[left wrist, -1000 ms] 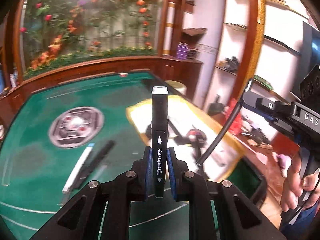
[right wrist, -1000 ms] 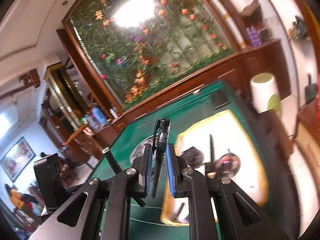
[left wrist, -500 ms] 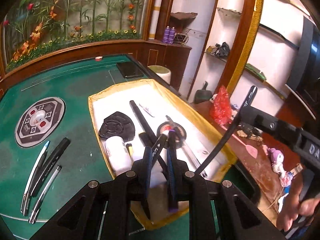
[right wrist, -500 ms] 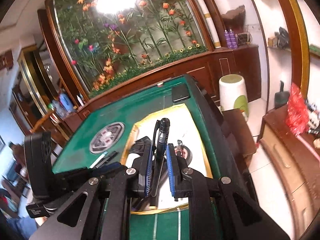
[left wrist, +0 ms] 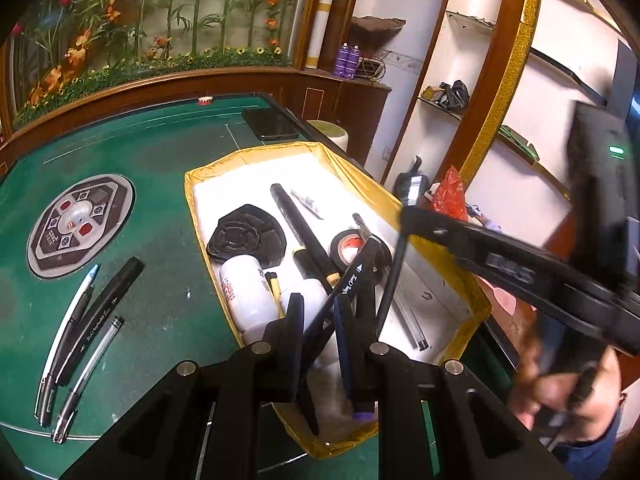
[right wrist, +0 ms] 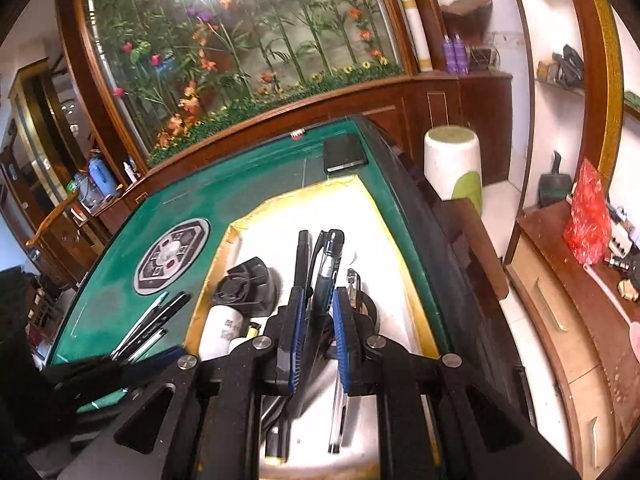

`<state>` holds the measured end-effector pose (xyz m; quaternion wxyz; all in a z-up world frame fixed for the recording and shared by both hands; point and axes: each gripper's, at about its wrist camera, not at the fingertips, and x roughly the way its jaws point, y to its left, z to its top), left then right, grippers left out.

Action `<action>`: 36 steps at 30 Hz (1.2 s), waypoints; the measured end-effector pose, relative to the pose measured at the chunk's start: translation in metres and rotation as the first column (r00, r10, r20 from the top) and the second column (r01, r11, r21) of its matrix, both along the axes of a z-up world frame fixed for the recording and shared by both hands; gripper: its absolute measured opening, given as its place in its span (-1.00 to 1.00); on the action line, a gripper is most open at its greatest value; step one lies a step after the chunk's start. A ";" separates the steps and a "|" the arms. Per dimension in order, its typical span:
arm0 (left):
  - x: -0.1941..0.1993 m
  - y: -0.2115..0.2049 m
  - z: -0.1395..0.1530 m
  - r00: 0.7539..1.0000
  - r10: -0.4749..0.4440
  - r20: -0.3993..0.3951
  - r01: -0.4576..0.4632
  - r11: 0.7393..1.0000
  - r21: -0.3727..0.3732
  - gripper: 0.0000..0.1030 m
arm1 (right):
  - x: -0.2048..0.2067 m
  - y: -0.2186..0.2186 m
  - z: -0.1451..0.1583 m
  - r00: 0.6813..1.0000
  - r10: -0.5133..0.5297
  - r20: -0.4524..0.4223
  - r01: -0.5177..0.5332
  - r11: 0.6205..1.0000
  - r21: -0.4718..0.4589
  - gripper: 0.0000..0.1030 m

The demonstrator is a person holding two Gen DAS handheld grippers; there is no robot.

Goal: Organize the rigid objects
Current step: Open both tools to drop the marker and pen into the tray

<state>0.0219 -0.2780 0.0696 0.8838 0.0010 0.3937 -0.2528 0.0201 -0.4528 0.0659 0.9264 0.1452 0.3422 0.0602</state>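
My left gripper (left wrist: 318,308) hangs over the near end of a yellow-rimmed white tray (left wrist: 208,172). It is shut on a black marker (left wrist: 356,272) that leans to the right between the pads. In the right wrist view my right gripper (right wrist: 316,300) is above the same tray (right wrist: 384,216), shut on a black clip pen (right wrist: 330,256) that points forward. That thin pen (left wrist: 390,276) also shows in the left wrist view, dipping into the tray. Inside lie a black round cap (left wrist: 246,236), a white bottle (left wrist: 246,292), a tape roll (left wrist: 350,246) and a long black stick (left wrist: 300,228).
Three pens (left wrist: 96,312) lie side by side on the green table, left of the tray. A round centre panel (left wrist: 80,224) sits further back and a black phone (left wrist: 272,124) near the far edge. A white stool (right wrist: 452,164) and a wooden cabinet stand right of the table.
Both grippers came down over the tray. The marker in my left gripper went from upright to leaning right. The right gripper swung in from the right with its pen.
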 end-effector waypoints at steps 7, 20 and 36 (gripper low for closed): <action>0.001 -0.008 -0.015 0.995 -0.057 -0.086 0.056 0.998 -0.013 -0.70 | 0.019 0.003 -0.022 1.000 -0.006 -0.031 0.008 0.998 0.061 -0.73; -0.020 0.001 -0.010 0.973 -0.183 -0.137 0.172 0.981 -0.092 -0.41 | -0.014 -0.001 0.015 0.998 -0.032 0.058 0.025 0.994 0.107 -0.48; -0.019 0.140 0.007 0.997 0.056 -0.057 -0.062 0.992 -0.113 -0.39 | -0.023 0.086 0.023 0.976 0.214 0.039 -0.217 0.969 0.119 -0.45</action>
